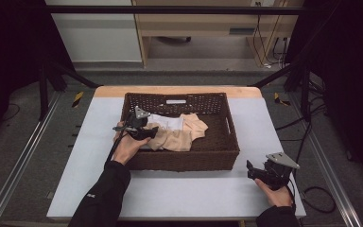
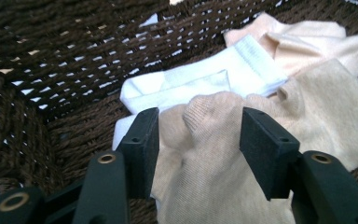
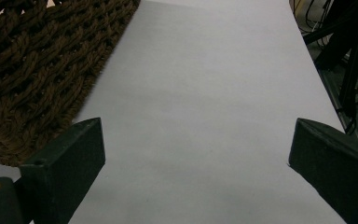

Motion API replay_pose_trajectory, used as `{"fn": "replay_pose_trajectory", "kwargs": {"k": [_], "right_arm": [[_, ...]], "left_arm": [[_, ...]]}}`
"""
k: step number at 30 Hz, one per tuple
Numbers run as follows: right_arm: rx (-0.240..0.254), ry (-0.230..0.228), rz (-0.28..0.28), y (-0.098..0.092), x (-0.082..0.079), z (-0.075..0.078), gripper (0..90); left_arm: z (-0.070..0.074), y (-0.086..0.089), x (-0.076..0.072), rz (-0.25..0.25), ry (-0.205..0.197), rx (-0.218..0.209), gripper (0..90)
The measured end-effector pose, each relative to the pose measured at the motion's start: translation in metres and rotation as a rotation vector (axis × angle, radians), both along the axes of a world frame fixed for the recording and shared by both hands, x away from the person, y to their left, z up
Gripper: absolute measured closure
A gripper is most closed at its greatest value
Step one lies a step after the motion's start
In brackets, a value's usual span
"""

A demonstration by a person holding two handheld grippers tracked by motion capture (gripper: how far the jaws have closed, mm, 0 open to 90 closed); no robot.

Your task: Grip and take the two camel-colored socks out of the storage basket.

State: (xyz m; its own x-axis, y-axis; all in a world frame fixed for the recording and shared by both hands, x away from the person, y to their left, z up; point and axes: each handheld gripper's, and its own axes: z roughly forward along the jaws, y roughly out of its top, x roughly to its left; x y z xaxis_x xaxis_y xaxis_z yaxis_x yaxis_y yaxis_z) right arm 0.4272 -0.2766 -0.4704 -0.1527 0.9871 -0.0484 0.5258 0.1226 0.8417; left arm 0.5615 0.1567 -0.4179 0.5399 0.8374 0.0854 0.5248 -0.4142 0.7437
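Observation:
A dark brown woven basket stands mid-table and holds several socks. My left gripper reaches down into its left part. In the left gripper view the left gripper straddles a raised fold of a beige sock, its jaws open and standing on either side of the cloth. A white sock lies just behind it and a pale peach sock farther back. My right gripper rests open on the table at the basket's near right corner, nothing between its jaws.
The basket's woven wall rises close on the left of the left gripper. In the right gripper view the basket's outer side is at left, with bare grey tabletop ahead. Cables and frame legs stand beyond the table's right edge.

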Motion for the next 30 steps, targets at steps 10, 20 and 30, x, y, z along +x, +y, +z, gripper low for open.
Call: {"fn": "replay_pose_trajectory", "kwargs": {"k": [10, 20, 30], "right_arm": [[0.001, 0.000, 0.000, 0.000, 0.000, 0.000, 3.9], [0.003, 0.000, 0.000, 0.000, 0.000, 0.000, 4.0], [0.004, -0.003, -0.006, -0.001, 0.000, 0.001, 4.0]], "left_arm": [[-0.006, -0.004, 0.003, -0.042, 0.047, 0.016, 64.2], [-0.004, -0.004, 0.002, -0.063, 0.059, -0.003, 85.4], [0.010, 0.007, 0.001, -0.038, -0.019, -0.172, 85.8]]}}
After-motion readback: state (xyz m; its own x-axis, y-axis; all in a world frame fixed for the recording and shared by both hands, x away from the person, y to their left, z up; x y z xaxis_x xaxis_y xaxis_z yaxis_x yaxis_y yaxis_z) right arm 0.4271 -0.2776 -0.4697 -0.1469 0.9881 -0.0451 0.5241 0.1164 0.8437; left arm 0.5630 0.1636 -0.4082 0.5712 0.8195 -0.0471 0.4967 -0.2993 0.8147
